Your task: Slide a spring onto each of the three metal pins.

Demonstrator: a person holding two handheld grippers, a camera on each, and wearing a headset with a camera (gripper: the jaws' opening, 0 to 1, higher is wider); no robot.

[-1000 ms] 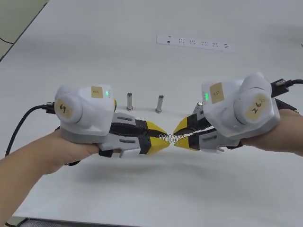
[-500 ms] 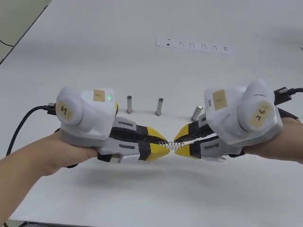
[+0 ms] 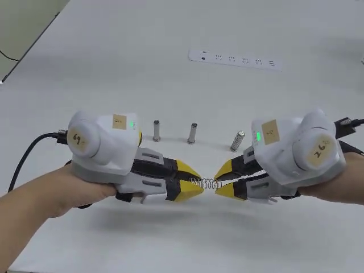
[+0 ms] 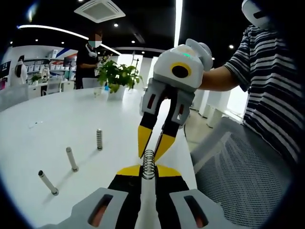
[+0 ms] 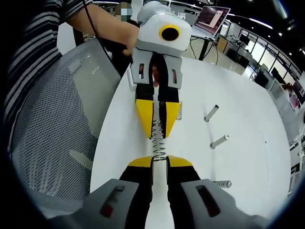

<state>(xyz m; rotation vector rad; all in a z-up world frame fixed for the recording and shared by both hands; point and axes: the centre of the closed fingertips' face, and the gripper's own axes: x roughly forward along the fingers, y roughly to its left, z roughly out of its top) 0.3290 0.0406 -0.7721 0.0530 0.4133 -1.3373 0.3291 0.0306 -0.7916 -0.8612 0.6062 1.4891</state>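
A thin wire spring (image 3: pixel 207 183) stretches level between my two grippers above the white table. My left gripper (image 3: pixel 196 185) is shut on its left end and my right gripper (image 3: pixel 220 182) on its right end. In the left gripper view the spring (image 4: pixel 148 164) rises from my own jaw tips (image 4: pixel 148 170) towards the right gripper (image 4: pixel 155 143). The right gripper view has the spring (image 5: pixel 158 140) running from my own tips (image 5: pixel 159 162) to the left gripper (image 5: pixel 157 117). Behind stand two bare metal pins (image 3: pixel 156 130) (image 3: pixel 193 133) and a third pin wearing a spring (image 3: pixel 237 140).
A white power strip (image 3: pixel 235 57) lies at the back of the table (image 3: pixel 114 68). Another loose spring (image 5: pixel 179 109) lies on the table beside the left gripper's jaws. A mesh chair (image 4: pixel 238 176) stands at the table's near edge, and a person stands far off (image 4: pixel 90 57).
My right gripper has drawn away to the right, and the gap between the two grippers' tips has widened. The spring between them now looks longer.
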